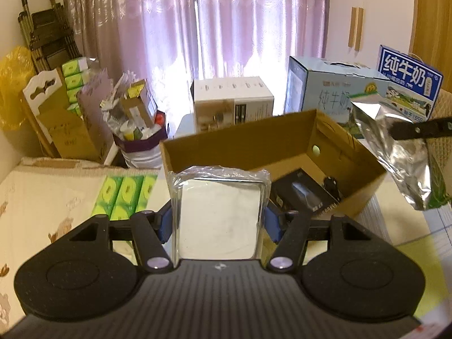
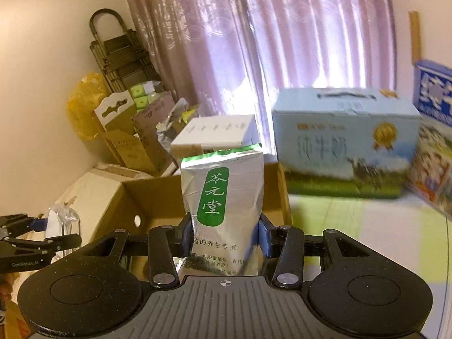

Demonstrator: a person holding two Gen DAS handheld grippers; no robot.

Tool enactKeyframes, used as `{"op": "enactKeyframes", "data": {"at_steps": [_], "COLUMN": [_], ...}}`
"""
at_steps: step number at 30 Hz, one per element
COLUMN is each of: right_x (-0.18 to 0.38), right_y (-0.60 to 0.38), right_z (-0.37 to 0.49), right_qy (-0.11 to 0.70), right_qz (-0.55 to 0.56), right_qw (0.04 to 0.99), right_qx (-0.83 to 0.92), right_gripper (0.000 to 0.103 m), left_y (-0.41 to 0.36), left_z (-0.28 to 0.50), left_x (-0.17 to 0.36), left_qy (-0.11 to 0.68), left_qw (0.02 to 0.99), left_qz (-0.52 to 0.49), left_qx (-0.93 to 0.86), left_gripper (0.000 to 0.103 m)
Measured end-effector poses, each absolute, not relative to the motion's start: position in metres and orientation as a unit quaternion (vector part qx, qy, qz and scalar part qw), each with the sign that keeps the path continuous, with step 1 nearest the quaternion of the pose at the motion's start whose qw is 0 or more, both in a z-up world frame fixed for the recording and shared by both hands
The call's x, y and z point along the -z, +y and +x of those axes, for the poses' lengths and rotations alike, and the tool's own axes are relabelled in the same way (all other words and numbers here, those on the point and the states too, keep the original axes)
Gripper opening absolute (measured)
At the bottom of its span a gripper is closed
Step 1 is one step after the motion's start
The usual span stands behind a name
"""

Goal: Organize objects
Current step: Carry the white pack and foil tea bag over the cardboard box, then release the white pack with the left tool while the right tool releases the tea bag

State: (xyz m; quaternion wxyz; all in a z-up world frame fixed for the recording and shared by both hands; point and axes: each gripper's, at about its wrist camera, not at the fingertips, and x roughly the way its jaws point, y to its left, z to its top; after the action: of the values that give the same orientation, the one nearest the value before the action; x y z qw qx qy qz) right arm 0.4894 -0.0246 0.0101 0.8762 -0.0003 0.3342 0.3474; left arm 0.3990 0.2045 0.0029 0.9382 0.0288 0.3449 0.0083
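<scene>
Left gripper clamps a clear-wrapped white pack between its blue pads, pack upright, centred, top edge sticking past the fingertips toward 12 o'clock. Right gripper pinches a silver foil tea pouch with a green label at its lower half; pouch stands upright, upper part free above the pads.

In the left view the pouch hangs at 2 o'clock, above the right rim of the open cardboard box. In the right view the pack shows at 9 o'clock, held in the left gripper, just left of the box.

Box sits directly ahead of both grippers, top open, a dark item on its floor at the right side; left part of the floor hidden by the pack. Green tissue packs lie at 10 o'clock on a pale patterned surface.

Beyond the box: white carton at 12, light-blue milk carton at 1, blue milk carton further right, cluttered brown boxes at 10. Pink curtain behind. Space above the box is open; right of it, bare tabletop.
</scene>
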Motion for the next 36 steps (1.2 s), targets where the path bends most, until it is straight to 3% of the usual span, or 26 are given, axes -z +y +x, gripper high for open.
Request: {"op": "enactKeyframes", "data": {"at_steps": [16,23,36], "right_x": [0.043,0.059,0.064], "right_y": [0.011,0.012,0.01], "right_z": [0.556,0.567,0.564], "right_qy": [0.365,0.367,0.373], "right_qz": [-0.048,-0.062,-0.054], "right_qw": [0.865,0.872,0.865], "right_qx": [-0.342,-0.317,-0.333], "right_gripper": [0.043,0.058,0.059], "left_y": [0.201,0.198,0.203], "left_z": [0.479,0.494,0.519], "left_x": [0.008,0.022,0.047], "left_qy": [0.362,0.376,0.407], "left_qw": [0.931,0.925,0.912], "left_qz": [0.046,0.047,0.05], "left_qx": [-0.005,-0.001,-0.012], "left_gripper": [0.058,0.059,0.058]}}
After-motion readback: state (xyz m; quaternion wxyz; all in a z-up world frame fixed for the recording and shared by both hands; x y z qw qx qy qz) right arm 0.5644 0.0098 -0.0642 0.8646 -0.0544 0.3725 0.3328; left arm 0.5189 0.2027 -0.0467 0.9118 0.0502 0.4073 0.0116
